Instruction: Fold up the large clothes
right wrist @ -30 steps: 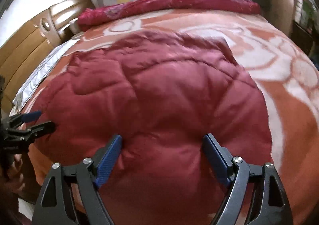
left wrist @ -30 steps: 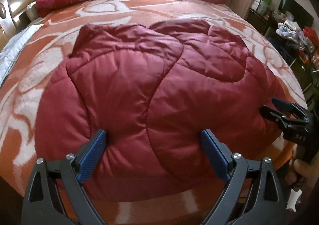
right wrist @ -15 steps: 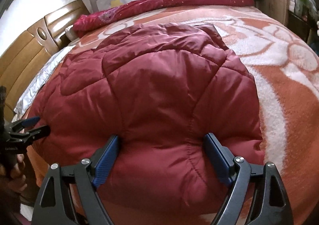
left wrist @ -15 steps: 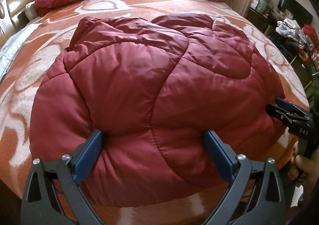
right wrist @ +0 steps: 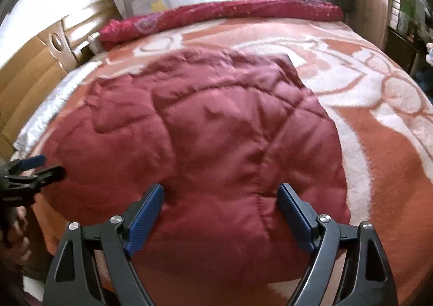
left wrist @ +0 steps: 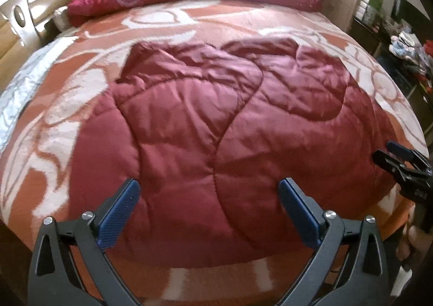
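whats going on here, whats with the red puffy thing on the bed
A person is folding a dark red quilted padded coat on a bed covered by an orange and white patterned blanket. The coat lies bunched into a rounded bundle near the bed's front edge. The left gripper has just been opening its jaws and hangs wide open over the coat's near edge without pinching it. The right gripper hovers beside it, also open, holding nothing.
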`<state>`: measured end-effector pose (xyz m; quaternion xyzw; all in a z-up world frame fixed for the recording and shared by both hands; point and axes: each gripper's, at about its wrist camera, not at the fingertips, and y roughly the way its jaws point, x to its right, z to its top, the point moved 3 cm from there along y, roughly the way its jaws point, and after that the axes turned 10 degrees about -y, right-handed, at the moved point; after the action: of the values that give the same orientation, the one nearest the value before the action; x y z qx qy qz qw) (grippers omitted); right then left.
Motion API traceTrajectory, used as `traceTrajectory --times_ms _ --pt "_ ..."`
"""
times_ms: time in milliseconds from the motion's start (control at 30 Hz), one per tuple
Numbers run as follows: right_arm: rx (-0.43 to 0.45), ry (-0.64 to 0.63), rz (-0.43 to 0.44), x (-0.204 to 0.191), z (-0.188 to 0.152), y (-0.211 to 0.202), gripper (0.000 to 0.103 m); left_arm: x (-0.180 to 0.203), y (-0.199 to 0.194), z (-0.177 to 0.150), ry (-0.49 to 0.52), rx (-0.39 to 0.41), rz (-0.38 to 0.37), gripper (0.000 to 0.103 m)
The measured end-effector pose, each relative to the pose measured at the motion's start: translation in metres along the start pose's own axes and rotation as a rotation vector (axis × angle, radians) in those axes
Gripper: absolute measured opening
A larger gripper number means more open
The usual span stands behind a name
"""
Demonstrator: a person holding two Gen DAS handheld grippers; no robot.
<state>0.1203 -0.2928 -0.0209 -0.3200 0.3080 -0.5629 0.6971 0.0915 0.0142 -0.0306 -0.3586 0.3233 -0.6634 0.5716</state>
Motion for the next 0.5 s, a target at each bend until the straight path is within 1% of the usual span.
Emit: traceTrajectory --times_ms 100,200,267,333,500 --pt "0.022 -0.034 0.024 -0.013 0.012 -0.006 0.086 0.002 -0.007 0.008 -0.011 0.027 0.018 0.103" --pt "0.030 -0.074 0.049 -0.028 0.022 -0.001 0.086 0.010 -0.003 0.012 0.015 0.026 0.036 0.103" --pt "0.015 -0.109 0.045 -0.039 0.025 0.008 0.086 0.014 0.006 0.013 0.026 0.002 0.045 0.103" --pt "-0.010 -0.141 0.011 -0.044 0.026 0.020 0.088 0.016 0.017 0.011 0.028 -0.030 0.040 0.103" --pt "-0.044 -0.127 -0.011 -0.033 0.028 0.042 0.091 0.018 0.040 0.012 0.036 -0.073 0.056 0.103"
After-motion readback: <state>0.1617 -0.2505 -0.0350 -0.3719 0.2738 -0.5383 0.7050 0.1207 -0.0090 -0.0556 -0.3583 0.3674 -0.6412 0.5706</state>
